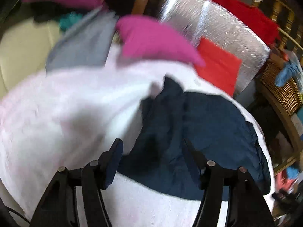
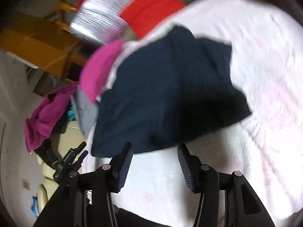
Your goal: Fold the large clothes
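Observation:
A dark navy garment (image 1: 198, 132) lies crumpled on a white, faintly pink cloth (image 1: 66, 113) that covers the work surface. My left gripper (image 1: 153, 151) is open, its fingers either side of the garment's near edge, empty. In the right wrist view the navy garment (image 2: 166, 90) lies just beyond my right gripper (image 2: 154, 155), which is open and empty over the white cloth (image 2: 255, 75). The left gripper (image 2: 75, 155) shows at the left of that view. Both views are motion-blurred.
A magenta cloth (image 1: 155, 39), a grey cloth (image 1: 85, 43) and a folded red cloth (image 1: 217, 66) lie at the far edge. A silver box (image 1: 217, 28), a wicker basket (image 1: 280, 87) and a wooden chair (image 2: 37, 43) stand beyond.

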Action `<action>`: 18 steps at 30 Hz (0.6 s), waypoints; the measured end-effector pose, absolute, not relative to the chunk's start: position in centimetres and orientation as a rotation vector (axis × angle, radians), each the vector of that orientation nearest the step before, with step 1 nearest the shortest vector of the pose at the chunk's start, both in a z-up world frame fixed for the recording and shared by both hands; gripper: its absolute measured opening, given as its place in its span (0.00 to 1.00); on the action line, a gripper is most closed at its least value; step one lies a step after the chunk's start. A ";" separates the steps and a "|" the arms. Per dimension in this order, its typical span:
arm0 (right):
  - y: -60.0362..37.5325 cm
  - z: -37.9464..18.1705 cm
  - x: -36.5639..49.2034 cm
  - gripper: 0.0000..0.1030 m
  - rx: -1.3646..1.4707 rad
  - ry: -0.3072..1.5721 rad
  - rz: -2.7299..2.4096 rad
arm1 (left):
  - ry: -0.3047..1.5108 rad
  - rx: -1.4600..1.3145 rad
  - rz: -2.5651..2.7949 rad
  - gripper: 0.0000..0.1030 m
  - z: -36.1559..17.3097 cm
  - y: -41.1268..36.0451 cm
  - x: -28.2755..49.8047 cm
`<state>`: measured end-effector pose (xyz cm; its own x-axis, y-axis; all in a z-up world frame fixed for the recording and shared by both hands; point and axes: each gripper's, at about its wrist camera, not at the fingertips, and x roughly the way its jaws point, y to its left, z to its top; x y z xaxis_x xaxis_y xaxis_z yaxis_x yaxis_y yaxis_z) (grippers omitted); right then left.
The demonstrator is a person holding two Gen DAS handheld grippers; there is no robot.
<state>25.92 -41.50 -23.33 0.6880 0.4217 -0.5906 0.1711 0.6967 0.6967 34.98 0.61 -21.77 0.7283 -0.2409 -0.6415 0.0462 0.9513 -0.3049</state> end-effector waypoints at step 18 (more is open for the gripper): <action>-44.4 -23.1 31.2 0.35 0.707 0.757 -0.050 | 0.887 -0.153 -0.138 0.76 -24.9 -1.5 40.3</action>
